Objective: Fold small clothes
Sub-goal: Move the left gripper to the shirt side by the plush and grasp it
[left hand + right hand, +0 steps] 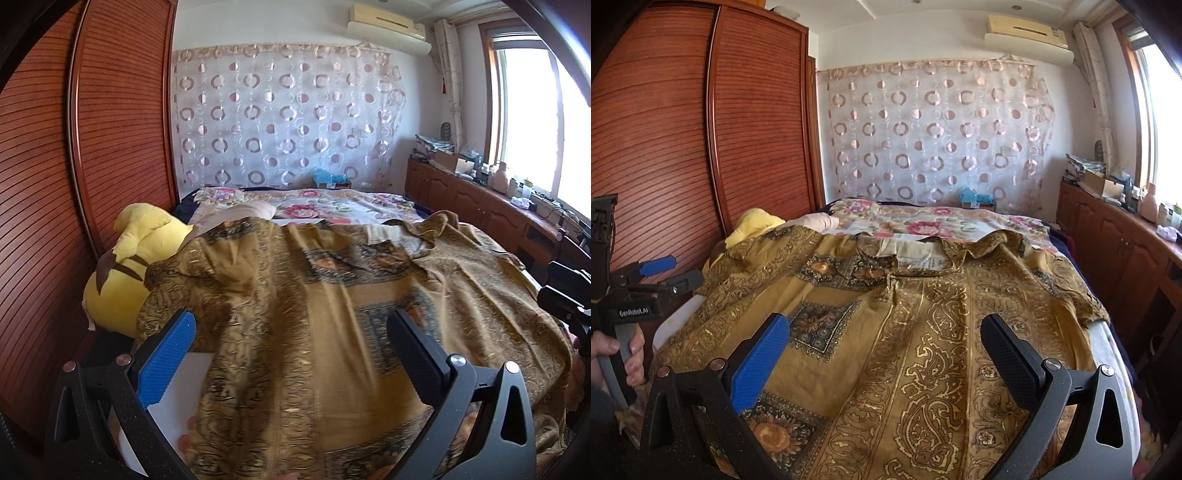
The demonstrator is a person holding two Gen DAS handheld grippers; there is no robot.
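Two grippers: left gripper (291, 354) and right gripper (884, 358) both gape wide, empty.
Garment: ochre patterned garment (923, 314) spread flat on bed (1115, 350).
Left view only: yellow plush toy (122, 273).
Right view only: hand (613, 354) gripping left handle.

My two wrist views low and close over the bed (369, 206), curtain (934, 136) at 12 o'clock in both.

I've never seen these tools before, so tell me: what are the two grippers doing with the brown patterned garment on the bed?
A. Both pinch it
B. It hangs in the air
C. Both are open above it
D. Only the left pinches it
C: the left gripper and right gripper both show spread fingers with nothing between them, over the garment lying spread on the bed.
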